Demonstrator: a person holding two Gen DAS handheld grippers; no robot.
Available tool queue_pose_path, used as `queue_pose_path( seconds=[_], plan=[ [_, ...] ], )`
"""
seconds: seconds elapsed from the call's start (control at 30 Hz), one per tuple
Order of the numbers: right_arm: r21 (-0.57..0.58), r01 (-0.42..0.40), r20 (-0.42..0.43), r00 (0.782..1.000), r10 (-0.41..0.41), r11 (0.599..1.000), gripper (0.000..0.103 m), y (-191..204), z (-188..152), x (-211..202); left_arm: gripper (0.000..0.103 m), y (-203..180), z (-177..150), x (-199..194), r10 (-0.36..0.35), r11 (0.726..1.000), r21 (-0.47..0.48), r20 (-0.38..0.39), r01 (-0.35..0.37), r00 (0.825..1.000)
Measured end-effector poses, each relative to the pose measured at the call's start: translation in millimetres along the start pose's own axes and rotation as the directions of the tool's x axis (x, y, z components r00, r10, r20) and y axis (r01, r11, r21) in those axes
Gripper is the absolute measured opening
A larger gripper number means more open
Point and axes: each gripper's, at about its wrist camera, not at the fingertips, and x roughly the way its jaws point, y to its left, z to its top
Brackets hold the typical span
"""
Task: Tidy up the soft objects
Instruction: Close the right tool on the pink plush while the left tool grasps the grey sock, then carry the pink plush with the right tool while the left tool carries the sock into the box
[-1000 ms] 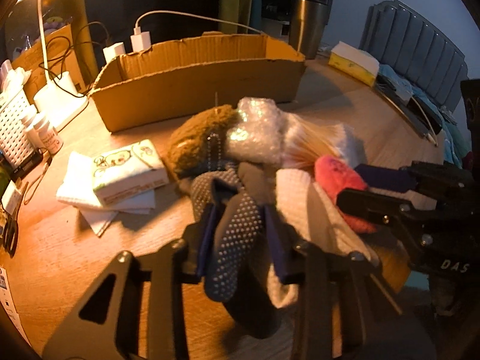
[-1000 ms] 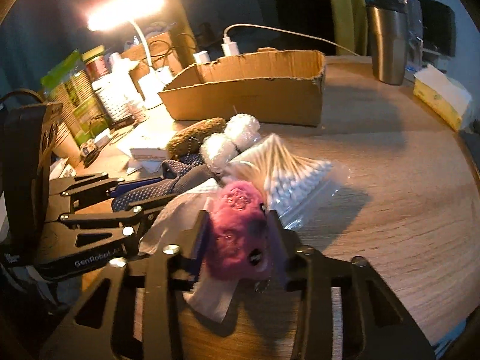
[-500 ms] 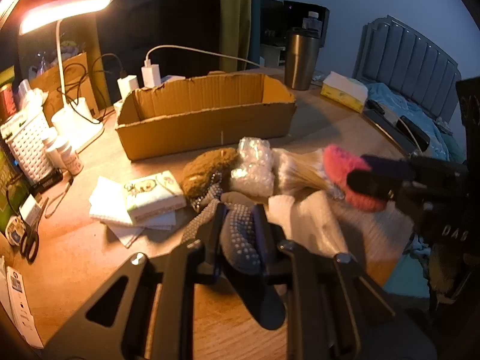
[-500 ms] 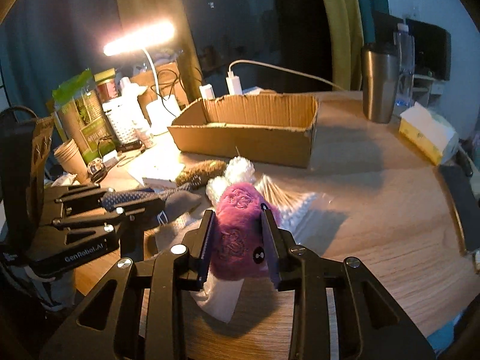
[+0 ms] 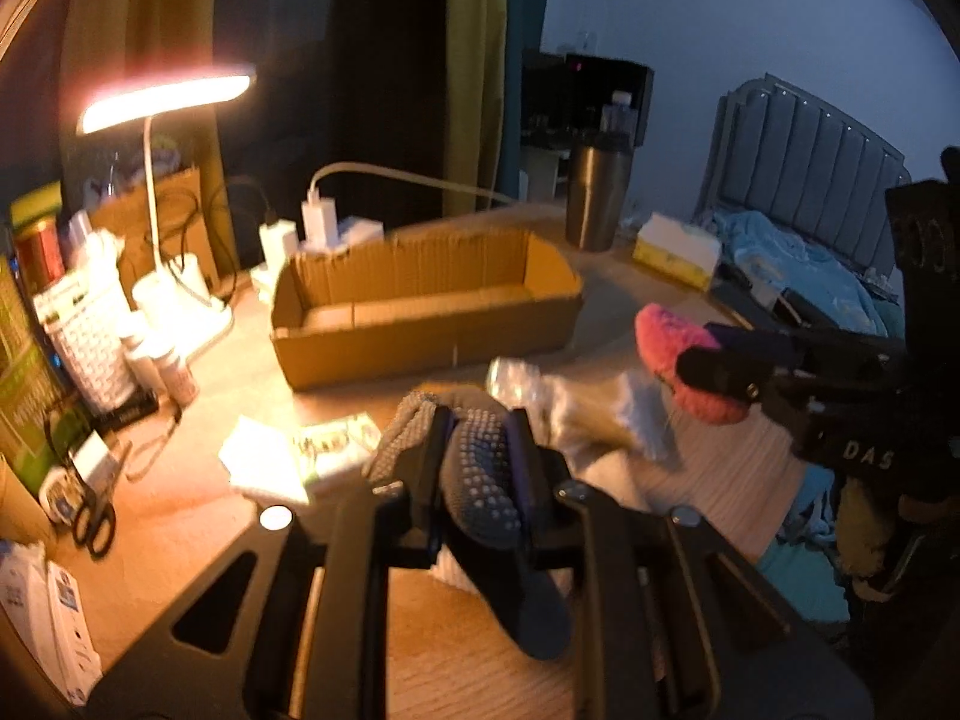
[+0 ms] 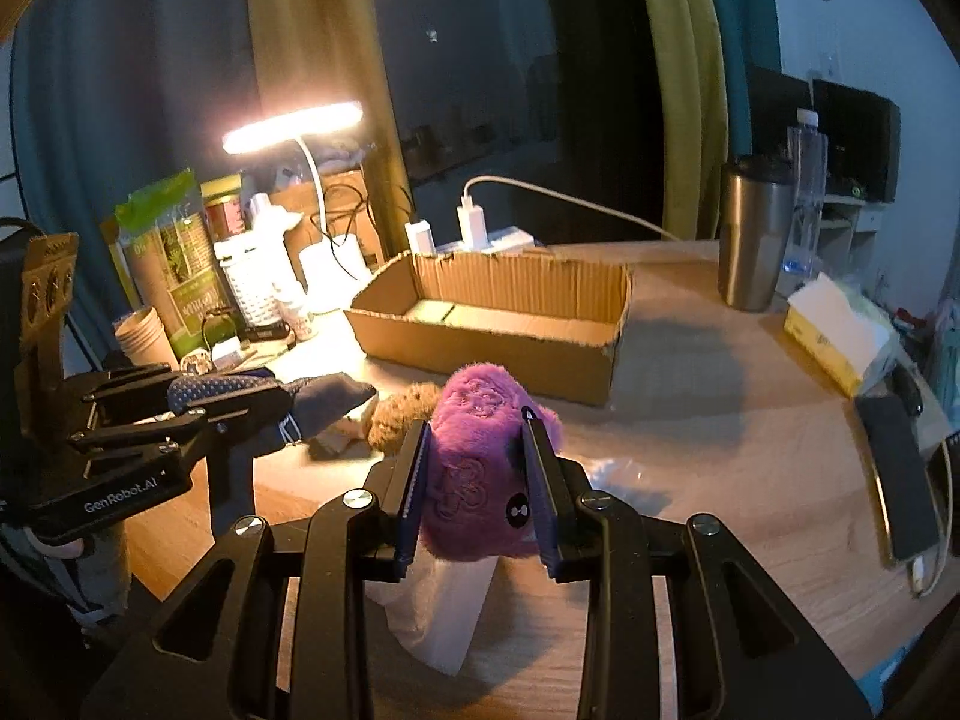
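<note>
Since a second ago both my grippers have lifted clear of the pile: the table [image 6: 720, 396] now sits lower in both views, and the cardboard box's [image 6: 498, 324] inside floor, hidden before, shows. My left gripper [image 5: 474, 474] is clamped on one dark grey sock with white grip dots [image 5: 483, 480], held up above the table, its toe hanging toward the camera. My right gripper [image 6: 477, 480] is clamped on one pink-purple fuzzy plush [image 6: 480, 456], also raised in front of the box. Left on the table near the box I count one brown fuzzy item [image 6: 399, 411], one clear crinkly bag [image 5: 522, 381] and one white cloth [image 6: 438, 612] below the plush. One lit desk lamp [image 6: 294, 126] and one steel tumbler [image 6: 756, 234] stand behind.
</note>
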Motion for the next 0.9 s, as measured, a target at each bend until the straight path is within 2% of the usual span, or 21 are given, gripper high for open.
queue_pose_path(
  seconds=[0.27,0.53,0.9],
  plan=[
    [-0.033,0.017,0.037,0.999,-0.016,0.999,0.033,5,25,-7,0.018,-3,31,-18,-0.011,1.0,0.01,0.107,0.01,0.994],
    [-0.066,0.045,0.067,0.997,-0.041,0.997,0.033,6,52,-10,0.018,6,60,-31,-0.024,1.0,-0.003,0.197,0.025,0.98],
    [-0.087,0.061,0.087,0.995,-0.054,0.994,0.033,-3,85,5,0.018,23,95,-30,-0.023,0.999,-0.028,0.266,0.032,0.964]
  ],
)
